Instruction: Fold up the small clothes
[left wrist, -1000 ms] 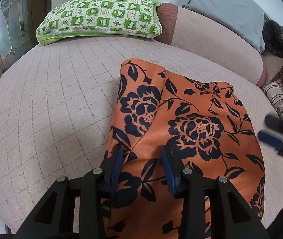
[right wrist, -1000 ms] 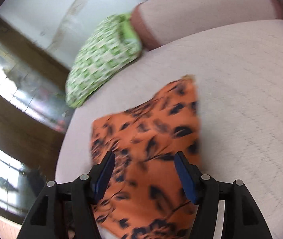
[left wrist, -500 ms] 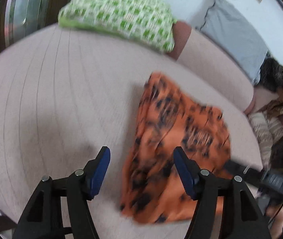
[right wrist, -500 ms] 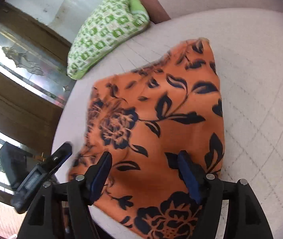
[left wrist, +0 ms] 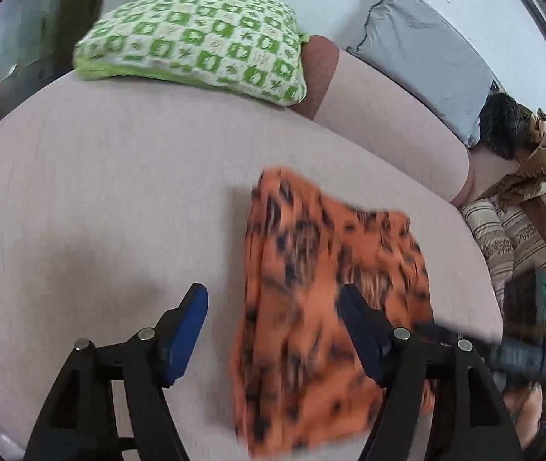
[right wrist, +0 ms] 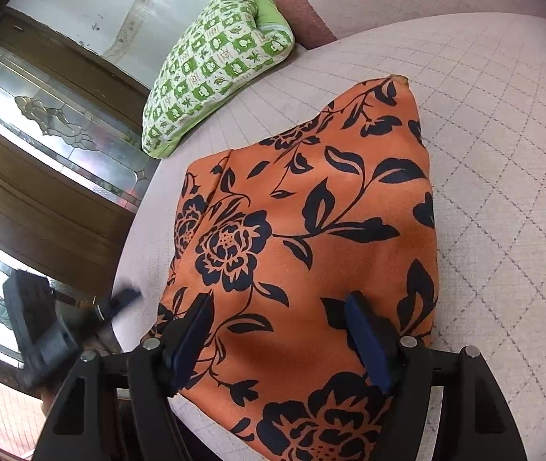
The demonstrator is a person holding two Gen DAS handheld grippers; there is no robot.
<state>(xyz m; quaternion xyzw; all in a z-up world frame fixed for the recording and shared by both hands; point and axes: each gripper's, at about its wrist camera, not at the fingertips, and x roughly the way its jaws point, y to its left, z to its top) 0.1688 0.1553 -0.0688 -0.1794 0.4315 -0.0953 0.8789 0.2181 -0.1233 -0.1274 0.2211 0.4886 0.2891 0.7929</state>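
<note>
The orange flowered garment (right wrist: 311, 238) lies folded flat on the pale quilted couch seat (right wrist: 503, 153), well apart from the green checked pillow (left wrist: 196, 42). Our left gripper (left wrist: 273, 330) tilts downward above the cloth's left edge, its jaws opening with nothing pinched. Our right gripper (right wrist: 278, 338) slants down over the near edge, fingers spread, gripping nothing.

one orange garment (right wrist: 311, 238), two pillows (left wrist: 196, 42), two grippers (left wrist: 273, 330)
</note>
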